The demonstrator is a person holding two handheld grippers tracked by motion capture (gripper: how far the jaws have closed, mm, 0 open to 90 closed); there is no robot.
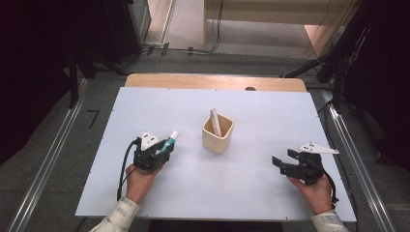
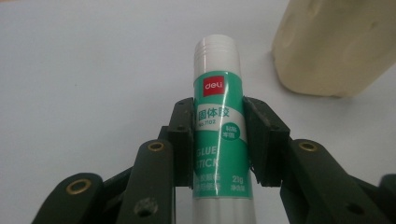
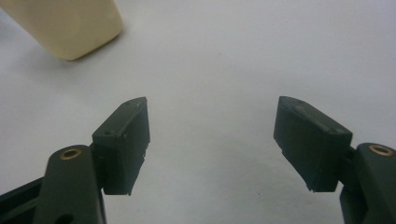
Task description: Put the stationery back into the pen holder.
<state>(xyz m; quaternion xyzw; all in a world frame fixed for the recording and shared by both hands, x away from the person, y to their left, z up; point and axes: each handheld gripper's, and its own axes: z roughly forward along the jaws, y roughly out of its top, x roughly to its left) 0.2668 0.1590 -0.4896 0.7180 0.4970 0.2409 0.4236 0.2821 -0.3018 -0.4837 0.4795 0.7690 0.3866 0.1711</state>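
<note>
glue stick (image 2: 219,135) (green label, white cap) sits clenched between the jaws of the left gripper (image 1: 162,149), its cap pointing ahead toward the cream cup (image 1: 217,133) just beyond. right gripper (image 3: 212,140) is spread wide, holding nothing, over the white table (image 1: 251,174).
</note>
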